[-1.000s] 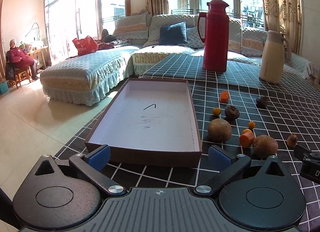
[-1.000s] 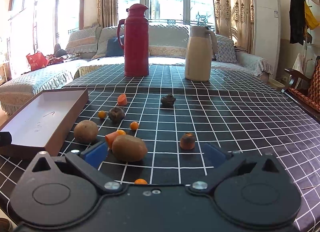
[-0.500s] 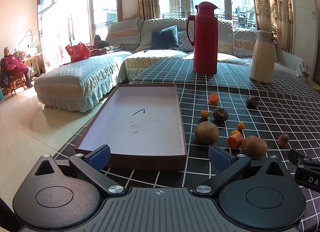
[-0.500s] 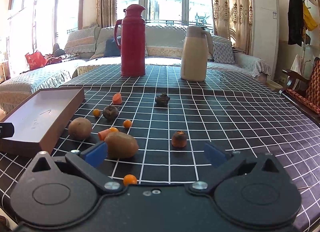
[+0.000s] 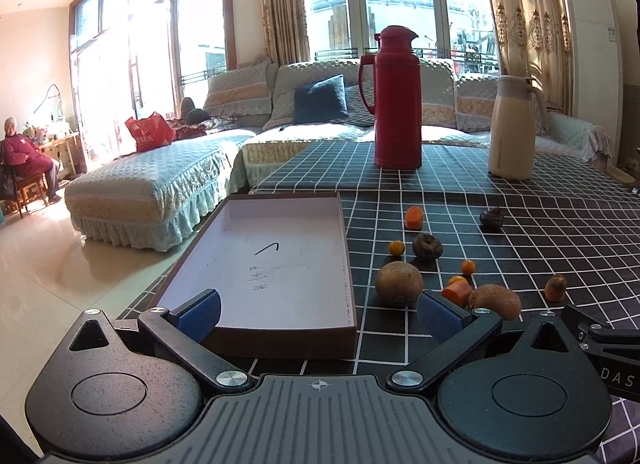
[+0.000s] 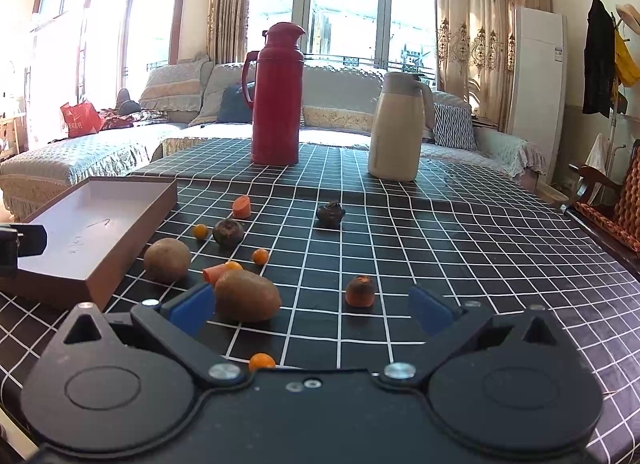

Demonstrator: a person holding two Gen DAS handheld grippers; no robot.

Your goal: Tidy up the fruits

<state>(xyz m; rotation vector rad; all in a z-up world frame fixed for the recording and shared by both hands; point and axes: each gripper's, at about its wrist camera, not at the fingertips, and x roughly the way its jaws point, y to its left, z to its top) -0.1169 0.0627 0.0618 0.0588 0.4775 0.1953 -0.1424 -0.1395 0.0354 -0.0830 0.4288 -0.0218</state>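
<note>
Fruits (image 6: 247, 295) all lie loose on the bench (image 6: 440, 248) right of the box (image 5: 276, 264), which holds none, so we have everything left. Our left hand-held gripper (image 5: 318, 314) and right hand-held gripper (image 6: 310, 310) are both spread, gripping nothing.

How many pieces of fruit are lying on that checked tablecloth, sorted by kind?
Brown kiwis: 2
Small orange round fruits: 4
Orange cut chunks: 2
Dark shrivelled fruits: 2
Reddish-brown shrivelled fruit: 1
Total: 11
</note>
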